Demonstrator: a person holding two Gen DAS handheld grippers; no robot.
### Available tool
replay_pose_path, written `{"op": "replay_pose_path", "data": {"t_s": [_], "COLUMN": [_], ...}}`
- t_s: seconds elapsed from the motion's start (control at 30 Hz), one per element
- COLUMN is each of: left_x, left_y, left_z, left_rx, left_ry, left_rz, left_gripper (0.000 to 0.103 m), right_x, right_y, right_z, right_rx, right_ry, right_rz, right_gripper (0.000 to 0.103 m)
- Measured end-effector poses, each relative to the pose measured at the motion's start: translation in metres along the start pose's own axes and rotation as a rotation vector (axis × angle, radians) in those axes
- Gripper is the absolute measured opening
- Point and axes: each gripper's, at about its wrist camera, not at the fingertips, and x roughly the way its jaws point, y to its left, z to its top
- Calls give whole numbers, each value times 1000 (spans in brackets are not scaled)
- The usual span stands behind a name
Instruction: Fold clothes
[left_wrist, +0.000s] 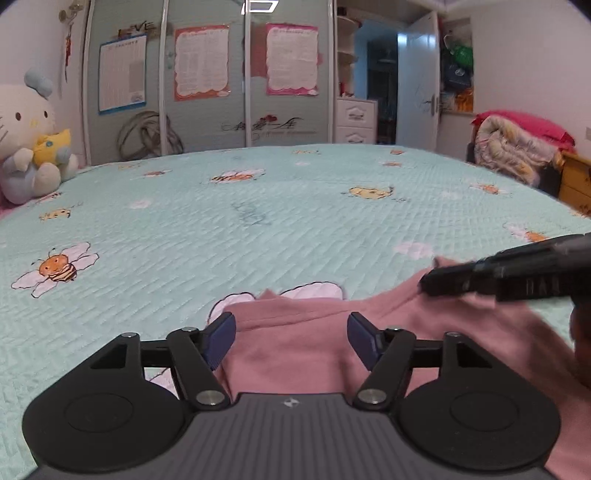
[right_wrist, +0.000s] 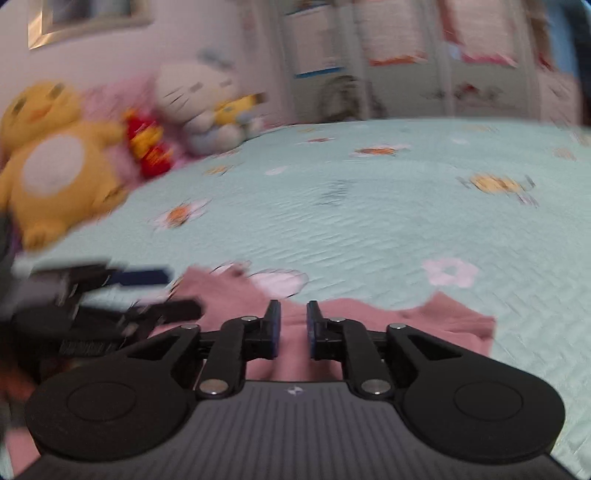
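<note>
The pink garment (left_wrist: 295, 350) lies flat on the bed (left_wrist: 258, 229), spread for folding — under and ahead of both sets of jaws. Left gripper (left_wrist: 291, 339) gapes wide, released; right gripper (right_wrist: 292, 328) stands slightly parted — gripping nothing.

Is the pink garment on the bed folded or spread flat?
Folded at least once: the pink garment shows a doubled layer with an edge running across its top. It lies rumpled on the bedspread; further folds cannot be told.

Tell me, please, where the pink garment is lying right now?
The pink garment lies on the near edge of the bee-print bedspread, low in both wrist views, directly under the open left claw and the right claw.
</note>
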Motion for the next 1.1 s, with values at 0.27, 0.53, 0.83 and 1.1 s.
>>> {"op": "replay_pose_path", "data": {"t_s": [0.27, 0.53, 0.83, 1.1], "left_x": [-11, 15, -12, -76], "left_y": [17, 9, -5, 10], "left_z": [5, 4, -1, -5], "left_rx": [-131, -128, -80, -213], "left_ry": [6, 73, 141, 108], "left_rz": [27, -28, -3, 33], "left_gripper": [75, 83, 80, 78], "right_x": [-29, -23, -62, -118], "right_y": [-38, -64, -71, -61], "right_z": [4, -20, -35, -43], "right_rx": [239, 347, 403, 439], "right_ry": [-113, -41, -59, -61], "right_rz": [-32, -63, -19, -14], "right_gripper": [22, 18, 34, 40]}}
